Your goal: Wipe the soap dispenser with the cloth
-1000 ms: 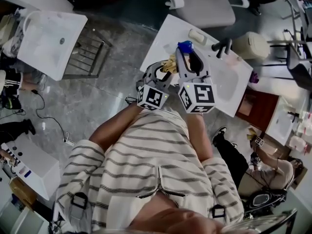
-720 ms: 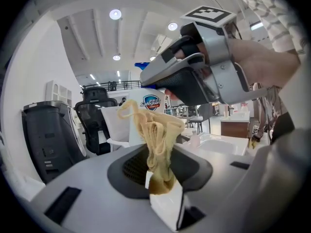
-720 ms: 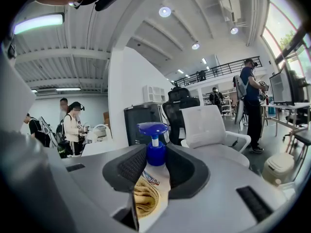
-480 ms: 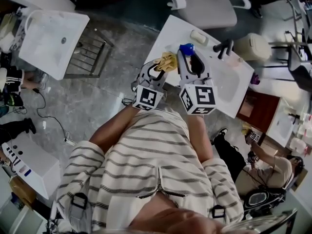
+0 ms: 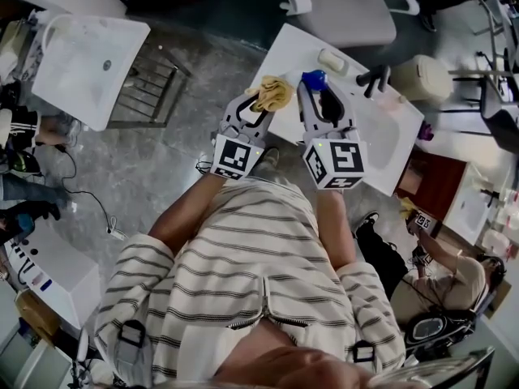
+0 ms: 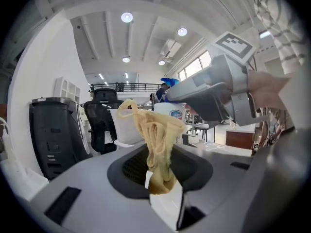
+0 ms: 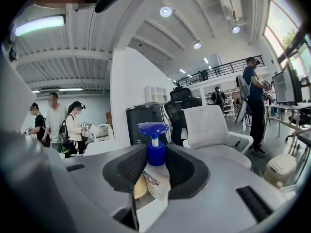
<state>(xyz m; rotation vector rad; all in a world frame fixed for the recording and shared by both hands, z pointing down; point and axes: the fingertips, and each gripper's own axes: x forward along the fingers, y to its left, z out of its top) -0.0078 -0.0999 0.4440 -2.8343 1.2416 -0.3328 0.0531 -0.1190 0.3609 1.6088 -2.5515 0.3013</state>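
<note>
Left tool (image 5: 258,108), clamping cloth (image 5: 274,92), has drawn away from right tool (image 5: 318,96) gripping soap dispenser (image 5: 313,78) above the sink (image 5: 381,136).

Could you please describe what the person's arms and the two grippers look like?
The left gripper and right gripper are grey, with curved jaws lined in ribbed black. Each carries a white cube printed with black square markers. The person wears a cream top with dark stripes, its sleeves ending near the elbows.
</note>
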